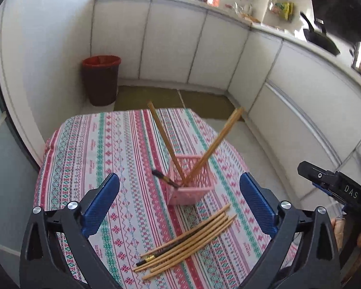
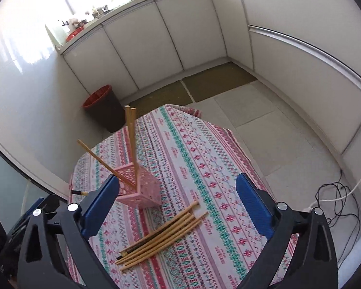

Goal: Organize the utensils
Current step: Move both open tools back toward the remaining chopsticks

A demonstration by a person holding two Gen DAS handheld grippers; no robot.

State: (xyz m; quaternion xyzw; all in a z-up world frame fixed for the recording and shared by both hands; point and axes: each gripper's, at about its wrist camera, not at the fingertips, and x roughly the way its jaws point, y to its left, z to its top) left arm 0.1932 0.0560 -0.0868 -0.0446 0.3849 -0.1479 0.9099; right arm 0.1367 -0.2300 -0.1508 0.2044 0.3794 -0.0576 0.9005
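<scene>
The loose chopsticks [image 1: 185, 240] lie in a fanned bundle on the tablecloth [image 1: 103, 163], toward the table's near edge, just in front of the pink lattice basket [image 1: 192, 183] that stands near the middle. They look like slim bamboo sticks, light and stiff, smooth enough to roll or slip, with one dark lacquered stick among the pale ones. A pinch across the middle of a single stick, where the fan spreads toward the basket, would likely hold best; at the crowded ends, several might come up at once. The basket is thin perforated plastic, probably light and easy to tip; three sticks already lean out of it. The left gripper [image 1: 180, 207] and right gripper [image 2: 178, 207] both stand wide and empty above the bundle, their blue ribbed pads [image 1: 101, 204] bare.
</scene>
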